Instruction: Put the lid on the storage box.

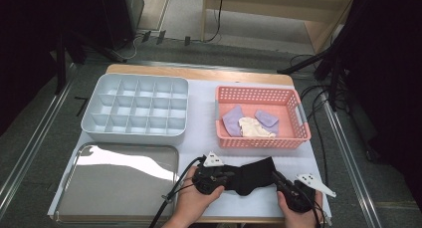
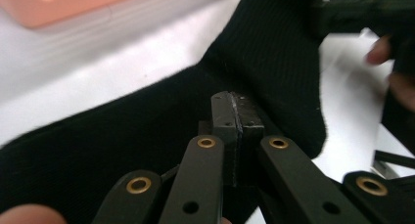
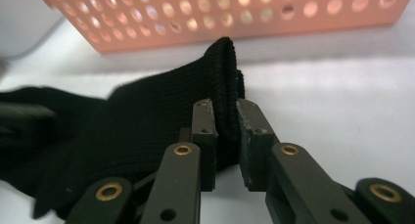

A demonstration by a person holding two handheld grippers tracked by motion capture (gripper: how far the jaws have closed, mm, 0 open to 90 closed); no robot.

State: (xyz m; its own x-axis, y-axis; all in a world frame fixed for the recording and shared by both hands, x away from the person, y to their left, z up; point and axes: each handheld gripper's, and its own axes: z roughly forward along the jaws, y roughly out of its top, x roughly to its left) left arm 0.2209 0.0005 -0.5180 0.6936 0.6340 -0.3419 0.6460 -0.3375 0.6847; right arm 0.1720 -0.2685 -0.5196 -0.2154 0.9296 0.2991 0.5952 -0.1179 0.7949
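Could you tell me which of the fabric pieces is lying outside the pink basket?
The black sock, on the white table cover in front of the pink basket, between both grippers. The two lilac pieces and the cream one lie inside the basket.

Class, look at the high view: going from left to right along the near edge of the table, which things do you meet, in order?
Steel tray → left gripper → black sock → right gripper.
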